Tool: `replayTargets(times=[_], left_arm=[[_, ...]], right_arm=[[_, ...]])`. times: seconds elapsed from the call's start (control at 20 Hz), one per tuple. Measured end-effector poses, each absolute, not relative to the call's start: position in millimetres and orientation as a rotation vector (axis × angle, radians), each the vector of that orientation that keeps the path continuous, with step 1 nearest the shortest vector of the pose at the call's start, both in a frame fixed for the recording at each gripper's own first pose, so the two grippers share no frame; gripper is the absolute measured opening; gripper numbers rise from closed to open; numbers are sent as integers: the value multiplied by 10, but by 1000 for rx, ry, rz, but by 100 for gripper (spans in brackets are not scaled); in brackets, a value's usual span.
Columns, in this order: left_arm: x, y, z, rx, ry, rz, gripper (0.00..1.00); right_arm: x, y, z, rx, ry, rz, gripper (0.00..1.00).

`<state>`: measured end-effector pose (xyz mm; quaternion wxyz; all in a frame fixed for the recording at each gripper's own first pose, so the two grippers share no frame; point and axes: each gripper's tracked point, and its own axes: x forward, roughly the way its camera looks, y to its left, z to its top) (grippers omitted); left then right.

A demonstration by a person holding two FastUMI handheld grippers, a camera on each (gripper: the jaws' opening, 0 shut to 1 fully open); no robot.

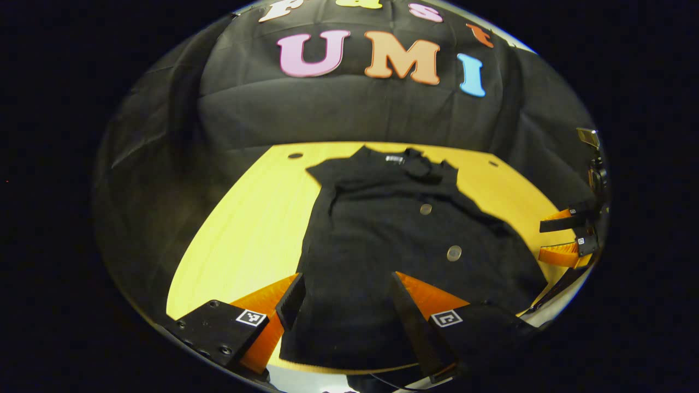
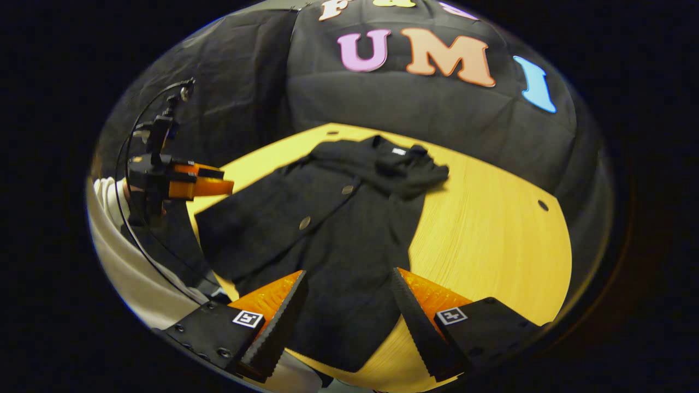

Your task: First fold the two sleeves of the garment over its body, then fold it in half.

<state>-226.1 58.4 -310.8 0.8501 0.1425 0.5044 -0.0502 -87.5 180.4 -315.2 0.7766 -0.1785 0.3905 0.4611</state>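
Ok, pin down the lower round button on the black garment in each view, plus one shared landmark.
Left gripper view: lower button right of centre, above the left gripper.
Right gripper view: lower button left of centre, above the right gripper.
Shared landmark: white neck label by the collar.

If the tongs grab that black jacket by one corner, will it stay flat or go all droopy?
Probably droopy: the black jacket lies limp and wrinkled on the yellow table, its collar bunched. It likely won't roll or slide far, being flat cloth. Its buttons may add slight weight.
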Motion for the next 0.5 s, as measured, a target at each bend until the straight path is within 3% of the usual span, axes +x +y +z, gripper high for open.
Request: replayTargets(times=[0.2,0.5], left_arm=[[-2705,763,-3313,285,1153,-41,94],[-2817,795,-3395,310,1155,-20,94]], right_arm=[[-1119,1757,-3564,-442,946,986,99],[-1118,1753,-3536,-413,900,980,99]])
